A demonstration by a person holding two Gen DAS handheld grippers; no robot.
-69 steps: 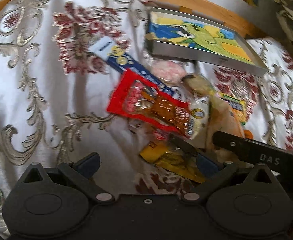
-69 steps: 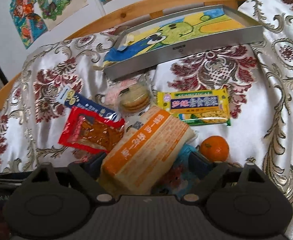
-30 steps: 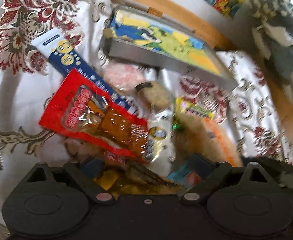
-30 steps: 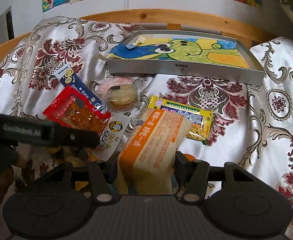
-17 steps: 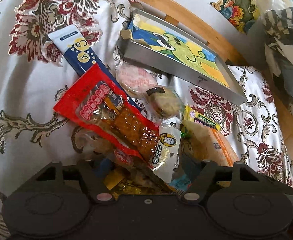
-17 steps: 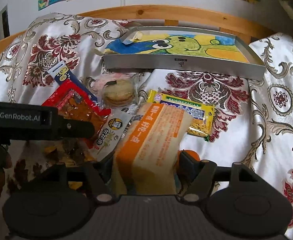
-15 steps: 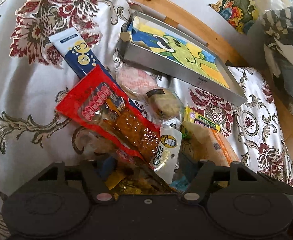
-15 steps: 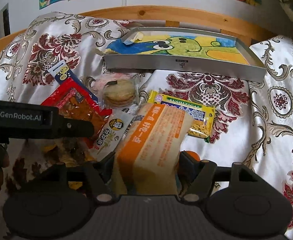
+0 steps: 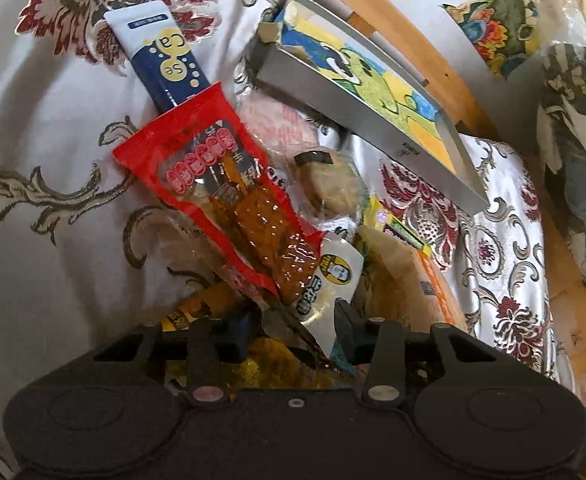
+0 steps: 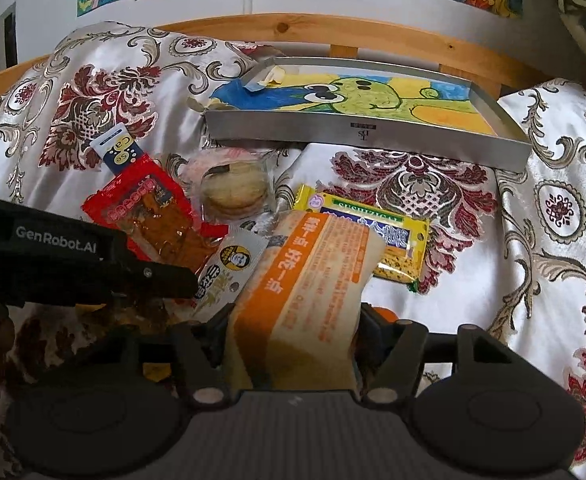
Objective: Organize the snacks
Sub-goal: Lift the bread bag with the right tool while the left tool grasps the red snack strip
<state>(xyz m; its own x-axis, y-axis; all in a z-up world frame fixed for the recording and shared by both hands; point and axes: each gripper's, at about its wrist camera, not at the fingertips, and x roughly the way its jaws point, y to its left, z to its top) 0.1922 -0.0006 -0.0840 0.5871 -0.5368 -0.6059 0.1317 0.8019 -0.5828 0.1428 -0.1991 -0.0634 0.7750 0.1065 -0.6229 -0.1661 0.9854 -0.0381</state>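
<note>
Right gripper [image 10: 293,334] fingers pinch the orange-and-cream bread pack [image 10: 313,280] at its near end; the pack lies over a yellow-green biscuit bar [image 10: 373,236]. Left gripper [image 9: 291,330] fingers are closed in on a yellow snack packet [image 9: 197,308], with a white pouch [image 9: 325,288] also poking between them; which one is gripped is unclear. Red spicy strip pack [image 9: 221,192] overlaps a blue Ca/Se tube box [image 9: 161,56]. Round wrapped cookie [image 10: 233,192] sits between the red pack and biscuit bar. Metal tray [image 10: 365,132], lined with a green cartoon drawing, sits beyond the pile on the floral bedspread [image 10: 553,200], well apart from both grippers.
</note>
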